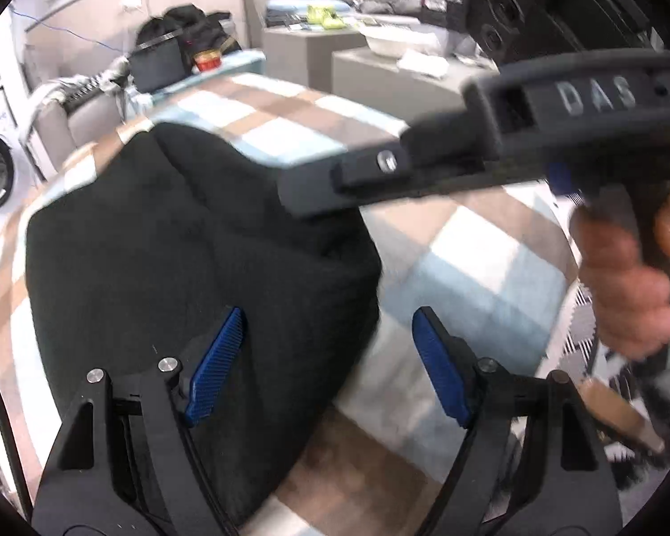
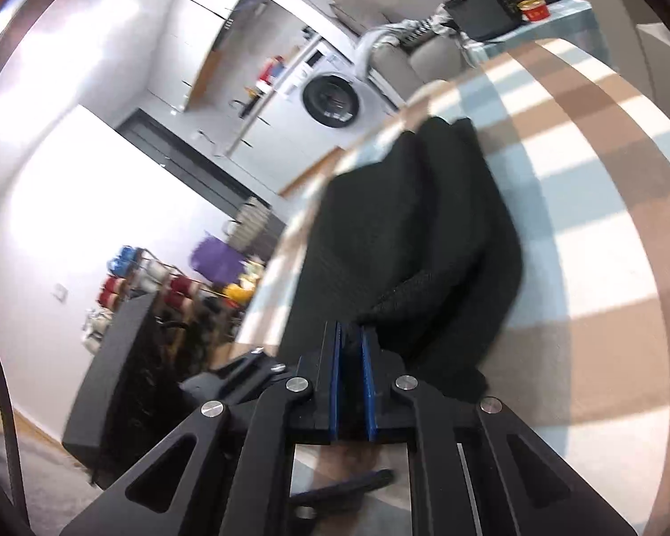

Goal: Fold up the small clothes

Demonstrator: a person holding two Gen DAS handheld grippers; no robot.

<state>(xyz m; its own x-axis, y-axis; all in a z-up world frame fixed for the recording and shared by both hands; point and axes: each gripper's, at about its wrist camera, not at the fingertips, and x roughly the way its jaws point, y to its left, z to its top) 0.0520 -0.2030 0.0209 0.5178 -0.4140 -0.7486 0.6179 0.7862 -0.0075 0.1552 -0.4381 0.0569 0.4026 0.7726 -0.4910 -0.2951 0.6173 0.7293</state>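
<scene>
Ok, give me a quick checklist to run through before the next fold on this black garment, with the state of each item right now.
1. Right gripper pinching an edge of the black garment: ok, pads closed with fabric between them.
2. Left gripper free for a new grab: ok, open and holding nothing.
3. Garment fully on the checked cloth: cannot tell, its far edge nears the table edge.
4. Garment lying flat: not ok, ridges and a raised fold show.
5. Grippers clear of each other: ok in the left wrist view, the right one reaches over the garment further ahead.
6. Sharp view: not ok, both blurred.
</scene>
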